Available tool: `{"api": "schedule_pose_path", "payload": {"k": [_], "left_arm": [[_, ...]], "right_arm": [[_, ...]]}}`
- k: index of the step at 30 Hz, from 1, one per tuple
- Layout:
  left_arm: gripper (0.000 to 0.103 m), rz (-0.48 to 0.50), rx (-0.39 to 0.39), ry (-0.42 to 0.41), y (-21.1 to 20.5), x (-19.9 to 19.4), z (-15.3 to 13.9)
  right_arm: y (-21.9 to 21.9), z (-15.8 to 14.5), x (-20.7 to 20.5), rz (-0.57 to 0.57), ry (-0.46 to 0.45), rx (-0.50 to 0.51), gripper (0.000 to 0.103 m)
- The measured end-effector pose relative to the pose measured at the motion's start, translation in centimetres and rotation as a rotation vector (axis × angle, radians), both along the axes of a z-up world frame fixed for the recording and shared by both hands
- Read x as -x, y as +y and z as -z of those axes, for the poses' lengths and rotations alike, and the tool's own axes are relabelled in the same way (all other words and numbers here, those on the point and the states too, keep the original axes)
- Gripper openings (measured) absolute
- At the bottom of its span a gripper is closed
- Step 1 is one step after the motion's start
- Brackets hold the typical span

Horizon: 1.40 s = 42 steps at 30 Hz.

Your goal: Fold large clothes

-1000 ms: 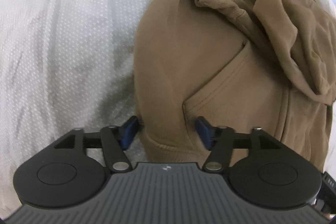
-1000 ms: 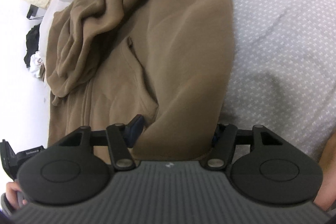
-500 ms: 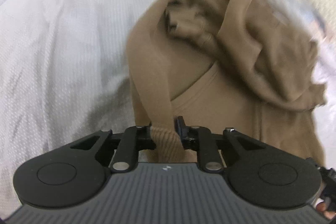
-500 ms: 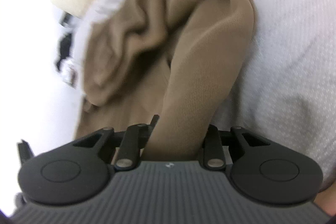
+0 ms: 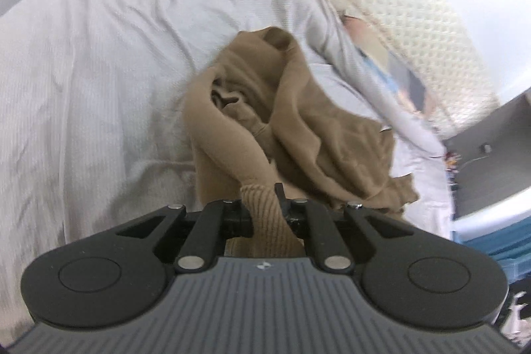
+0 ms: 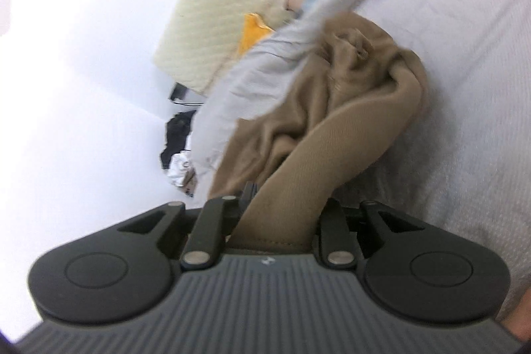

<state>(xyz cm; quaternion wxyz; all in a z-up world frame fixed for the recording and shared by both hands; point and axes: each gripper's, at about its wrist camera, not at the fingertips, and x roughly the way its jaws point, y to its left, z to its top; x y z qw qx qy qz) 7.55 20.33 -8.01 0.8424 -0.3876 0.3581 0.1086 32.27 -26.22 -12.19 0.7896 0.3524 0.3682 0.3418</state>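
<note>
Hoodie [image 5: 298,108], tan and bunched, hangs stretched from both grippers' fingers [image 5: 280,198], clenched on its hem.

No readable text in either view.

The only mark is a small pale emblem, too small to make out, on the ribbed grey body of the left gripper [image 5: 264,214], and its match on the right gripper [image 6: 282,211], centre of the frame.
</note>
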Motion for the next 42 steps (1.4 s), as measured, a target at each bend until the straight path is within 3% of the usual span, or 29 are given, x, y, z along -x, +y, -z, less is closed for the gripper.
{"api": "schedule_pose_path", "payload": {"k": [5,11,16,19,21,25,31,35,42], "left_arm": [[0.01,0.037,0.071,-0.038,-0.7,5.4,-0.8],[0.01,0.045,0.24,-0.073,-2.3,11.2,1.5],[0.01,0.065,0.2,-0.11,-3.7,10.8,1.0],[0.011,0.064,0.218,-0.167,-3.3,8.3,-0.2],[0.011,0.026,0.286,-0.215,-2.8,6.1,-0.7],[0.011,-0.02,0.321,-0.274,-2.0,0.1,-1.9],[0.012,-0.097,0.287,-0.236,0.4,-9.8,-2.0],[0.013,-0.127,0.246,-0.172,2.1,-16.3,-0.3],[0.014,-0.145,0.234,-0.129,4.7,-24.9,6.8]], "right_arm": [[-1.7,-2.4,3.6,-0.03,-0.013,0.018,0.023],[-6.1,-1.9,9.5,-0.007,0.035,0.001,0.023],[-7.0,-1.1,11.2,0.044,0.064,0.001,0.023],[-6.7,-1.5,9.8,0.068,0.074,-0.029,0.023],[-6.8,-1.6,8.4,0.107,0.12,-0.103,0.023],[-5.4,-1.9,4.2,0.204,0.169,-0.221,0.023],[-1.6,-1.3,-4.1,0.316,0.257,-0.254,0.024],[1.1,1.0,-8.9,0.384,0.323,-0.242,0.024],[3.8,6.4,-15.1,0.414,0.409,-0.205,0.025]]}}
